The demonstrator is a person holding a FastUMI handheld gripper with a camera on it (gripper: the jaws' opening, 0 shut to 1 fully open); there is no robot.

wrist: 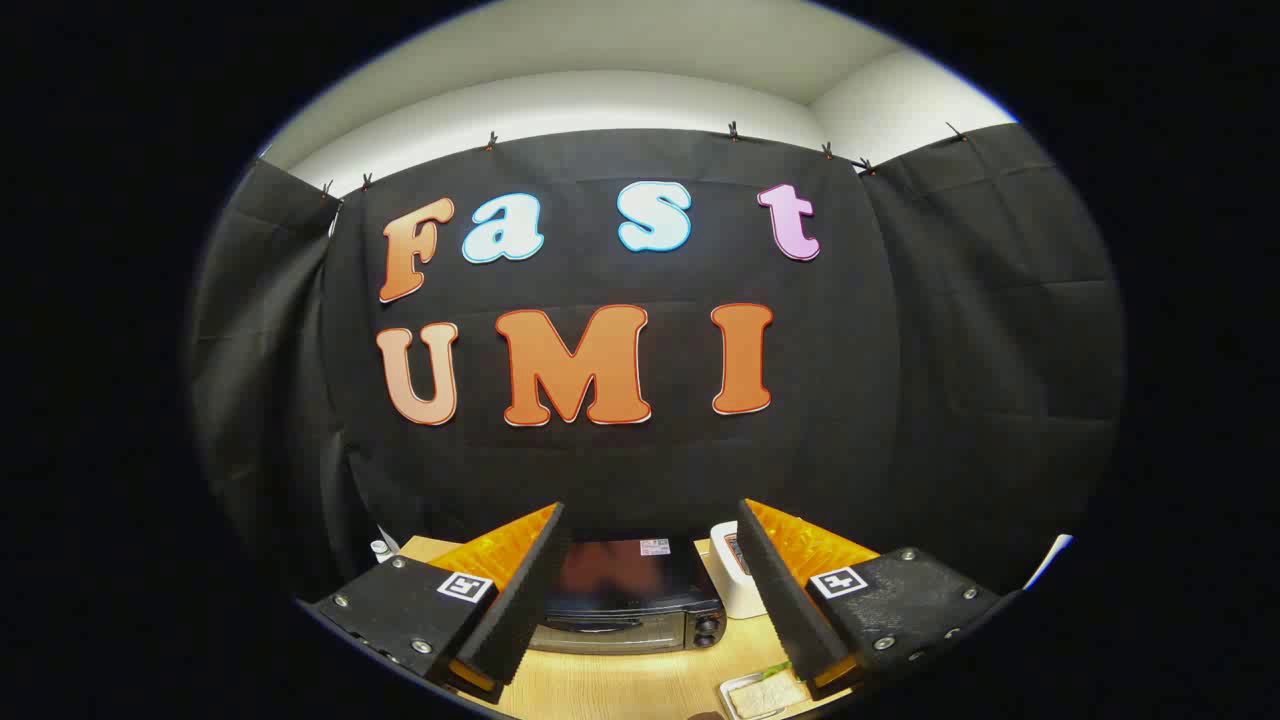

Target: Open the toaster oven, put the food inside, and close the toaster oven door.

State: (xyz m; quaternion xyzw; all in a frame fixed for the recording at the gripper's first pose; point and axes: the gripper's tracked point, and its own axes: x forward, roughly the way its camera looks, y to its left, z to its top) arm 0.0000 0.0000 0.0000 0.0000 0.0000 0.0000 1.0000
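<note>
A black toaster oven (625,595) stands on the wooden table (630,685), beyond and between my two fingers, its door shut and its knobs at its right end. My gripper (650,600) is held above the table in front of the oven, open, with nothing between the black pads (520,600). A small metal tray with pale food (765,693) lies on the table near my right finger, partly hidden by it.
A white appliance (732,575) stands just right of the oven, against the black cloth wall. A small bottle (380,548) sits at the table's far left corner behind my left finger.
</note>
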